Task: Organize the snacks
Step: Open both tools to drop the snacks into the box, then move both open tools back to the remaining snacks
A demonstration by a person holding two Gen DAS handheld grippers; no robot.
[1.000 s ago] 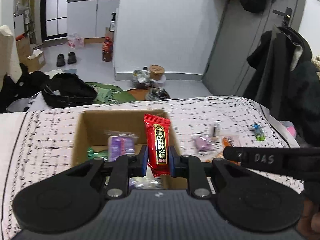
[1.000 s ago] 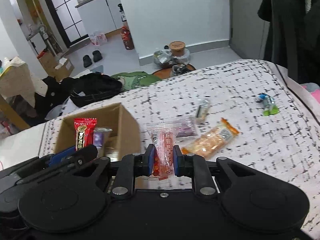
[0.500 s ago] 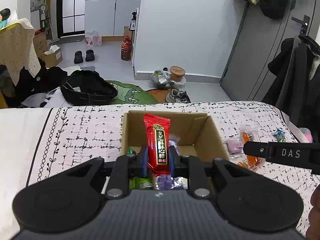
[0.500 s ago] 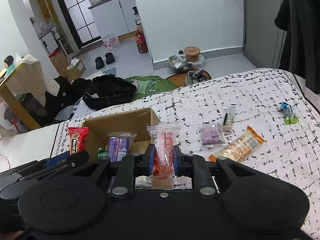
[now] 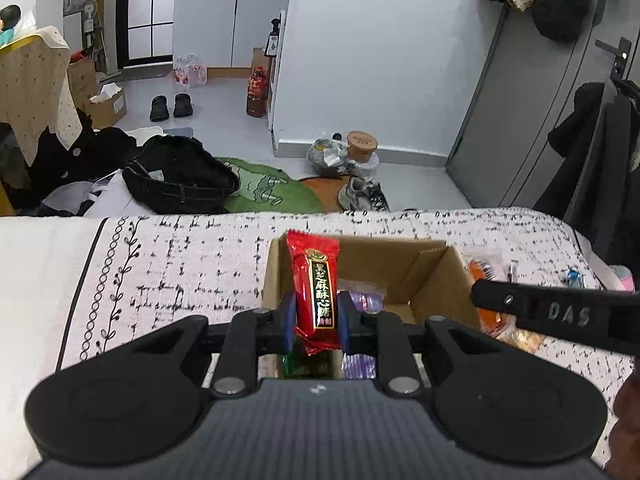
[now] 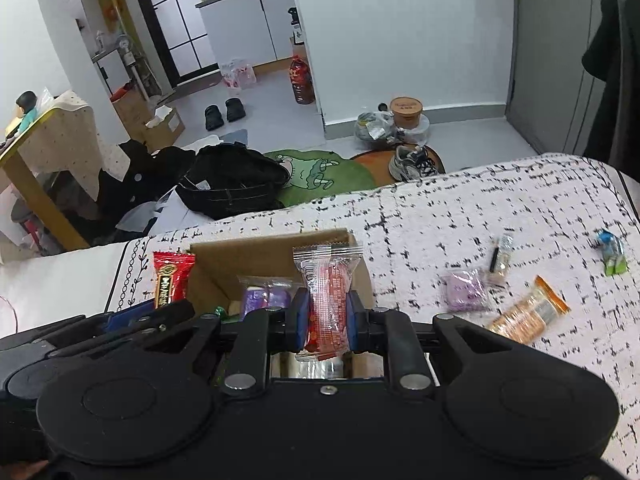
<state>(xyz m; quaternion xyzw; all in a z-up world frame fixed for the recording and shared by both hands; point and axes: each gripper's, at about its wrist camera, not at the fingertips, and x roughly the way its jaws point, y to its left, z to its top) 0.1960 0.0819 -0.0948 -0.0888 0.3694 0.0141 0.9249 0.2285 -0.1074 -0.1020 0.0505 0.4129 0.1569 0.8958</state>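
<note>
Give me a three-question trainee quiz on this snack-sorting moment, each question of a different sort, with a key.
1. True or false: the left gripper is shut on a red candy bar.
2. Multiple choice: the clear packet with red filling is (A) lying on the patterned cloth, (B) held between the right gripper's fingers over the cardboard box, (C) on the floor.
3. Fill in: the loose purple packet outside the box lies next to an ______ wrapper.

Key: 1 true; 2 B; 3 orange.
</note>
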